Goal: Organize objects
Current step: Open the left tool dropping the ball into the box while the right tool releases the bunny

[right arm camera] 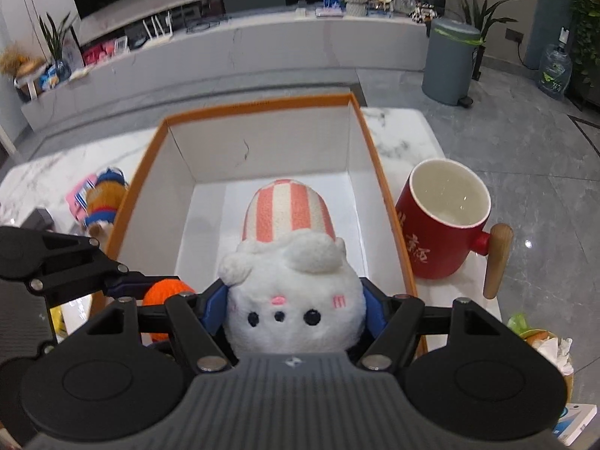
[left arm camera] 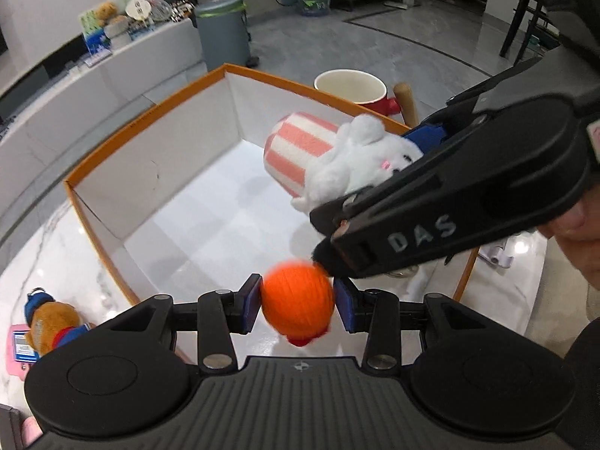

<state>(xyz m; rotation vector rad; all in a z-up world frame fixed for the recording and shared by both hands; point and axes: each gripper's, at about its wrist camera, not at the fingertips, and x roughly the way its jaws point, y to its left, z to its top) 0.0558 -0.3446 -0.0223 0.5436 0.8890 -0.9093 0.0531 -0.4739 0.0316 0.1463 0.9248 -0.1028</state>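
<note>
Right claw (right arm camera: 296, 305) — plush (right arm camera: 296, 300) underside hidden, seemingly.

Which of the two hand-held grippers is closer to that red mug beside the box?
Right. The right hand-held gripper, holding the white plush, is next to the red mug; the left hand-held gripper is farther, across the box.

A white plush (right arm camera: 296, 311) with pink-and-white stripes is being shown, an orange ball (left arm camera: 298, 302), a box (right arm camera: 262, 107) edged orange and lined white, and a red mug (right arm camera: 438, 236).
</note>
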